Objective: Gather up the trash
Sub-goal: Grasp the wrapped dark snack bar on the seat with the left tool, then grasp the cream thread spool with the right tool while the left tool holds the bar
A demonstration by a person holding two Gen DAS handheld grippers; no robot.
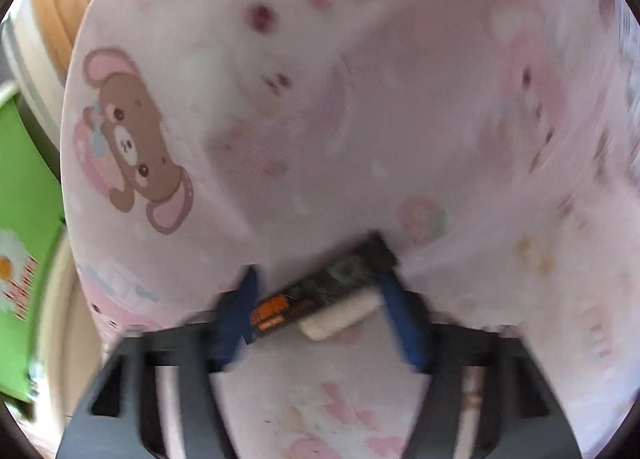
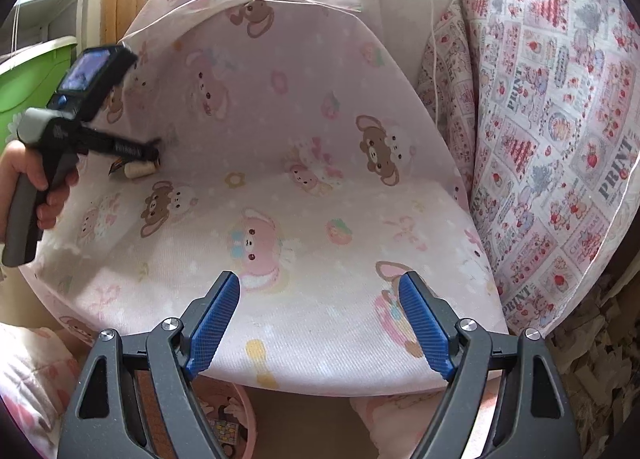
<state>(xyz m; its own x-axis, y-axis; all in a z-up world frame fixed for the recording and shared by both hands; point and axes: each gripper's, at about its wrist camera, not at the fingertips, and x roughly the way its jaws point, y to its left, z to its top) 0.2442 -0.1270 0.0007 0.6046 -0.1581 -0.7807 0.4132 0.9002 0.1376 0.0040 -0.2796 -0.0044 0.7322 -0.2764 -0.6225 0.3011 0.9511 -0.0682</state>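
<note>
Dark wrapper (image 1: 320, 291) between left hand-held gripper (image 1: 320, 299) pads.

Soft daylight fills both fisheye views; the left wrist picture is motion-blurred, edges curved and dark.

Dark wrapper (image 1: 320, 291) atop white stick (image 1: 340, 319)

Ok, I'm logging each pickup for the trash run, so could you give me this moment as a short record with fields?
surface: pink bear-print cover on a seat
trash: dark snack wrapper with a white piece alongside it
left gripper: fingers on both ends of the wrapper, apparently gripping; picture blurred
right gripper: fingers wide apart, nothing between them, over the seat front
holder: a hand grips the left tool
nearby: green bin at left, patchwork quilt at right
</note>
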